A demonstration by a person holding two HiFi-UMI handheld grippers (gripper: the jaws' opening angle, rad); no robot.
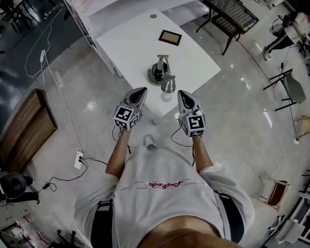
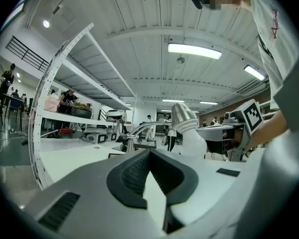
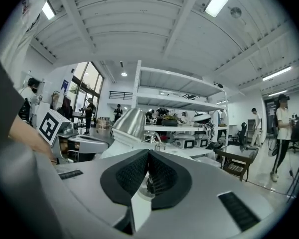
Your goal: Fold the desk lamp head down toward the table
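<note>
Here, a white bench point(image 1: 139, 40) with the desk lamp point(image 1: 161, 72) near its front edge, head between the two tongs.
Only the head view shows the lamp's base whole; each gripper view hides most of it behind its own tongs (just the silver lamp head point(image 2: 185, 117) rises clear). Both the left tongs point(image 1: 141, 91) and right tongs point(image 1: 182, 94) are clenched, empty.

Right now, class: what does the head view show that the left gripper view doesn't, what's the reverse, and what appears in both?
Only the head view: a power strip and a wooden panel on the floor. Only the left gripper view: the ceiling light and people standing in the background. Both: the desk lamp on the white table, and the right gripper with its marker cube.
</note>
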